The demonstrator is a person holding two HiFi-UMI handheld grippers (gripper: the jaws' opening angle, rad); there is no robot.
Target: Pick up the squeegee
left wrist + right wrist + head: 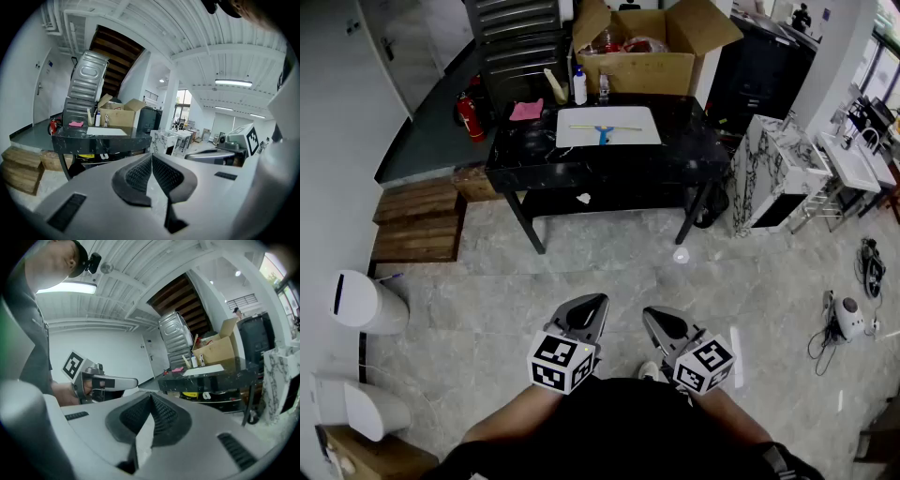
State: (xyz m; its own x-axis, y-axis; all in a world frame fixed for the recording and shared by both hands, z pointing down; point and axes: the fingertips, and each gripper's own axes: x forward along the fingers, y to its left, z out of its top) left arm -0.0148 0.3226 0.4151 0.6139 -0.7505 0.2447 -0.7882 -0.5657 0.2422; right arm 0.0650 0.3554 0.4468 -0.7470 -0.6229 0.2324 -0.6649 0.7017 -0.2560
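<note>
A squeegee (604,130) with a blue handle and a pale blade lies on a white board (608,127) on the black table (600,164), far ahead in the head view. Both grippers hang close to the person's body, well short of the table. My left gripper (592,308) is shut with nothing between its jaws; its ribbed pads (140,174) meet in the left gripper view. My right gripper (655,322) is also shut and empty, pads (161,414) pressed together. In the two gripper views the table (101,137) (211,376) shows at a distance; the squeegee itself cannot be made out there.
On the table stand a white bottle (579,87), a pink cloth (526,111) and an open cardboard box (642,52). A red fire extinguisher (469,115) and wooden pallets (417,220) lie left. A marble-patterned cabinet (773,178) stands right. White bins (366,302) sit at my left.
</note>
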